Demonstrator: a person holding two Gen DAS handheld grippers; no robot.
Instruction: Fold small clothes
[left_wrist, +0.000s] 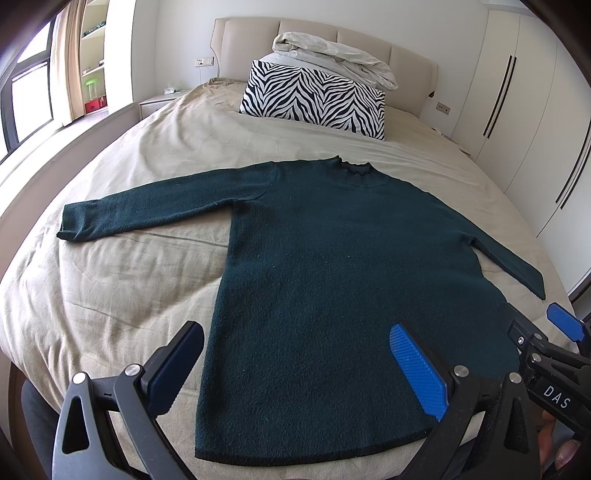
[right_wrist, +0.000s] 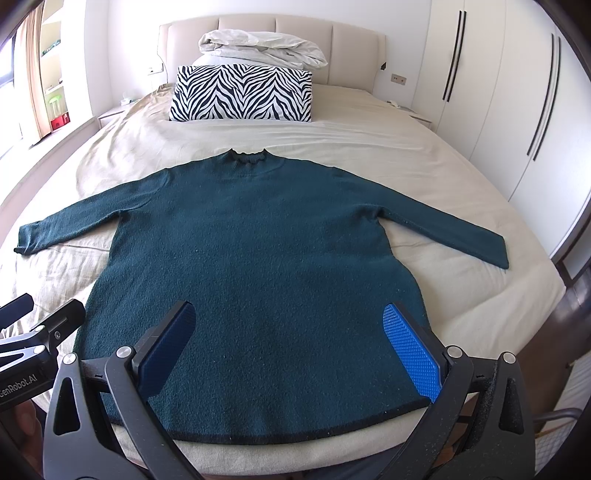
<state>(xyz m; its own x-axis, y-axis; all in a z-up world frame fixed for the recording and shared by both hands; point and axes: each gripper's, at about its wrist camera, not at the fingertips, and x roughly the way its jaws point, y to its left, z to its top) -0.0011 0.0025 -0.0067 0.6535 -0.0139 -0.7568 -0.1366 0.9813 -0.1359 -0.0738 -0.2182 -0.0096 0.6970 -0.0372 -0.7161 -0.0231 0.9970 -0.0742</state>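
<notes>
A dark green long-sleeved sweater lies flat and face up on the bed, collar toward the headboard, both sleeves spread out to the sides. My left gripper hovers open above the hem's left part, with nothing between its blue pads. My right gripper is open too, held above the middle of the hem. In the left wrist view the right gripper shows at the right edge; in the right wrist view the left gripper shows at the left edge.
The beige bedsheet is wrinkled around the sweater. A zebra-print pillow and a bundled white duvet sit by the headboard. White wardrobe doors stand on the right, a window with curtains on the left.
</notes>
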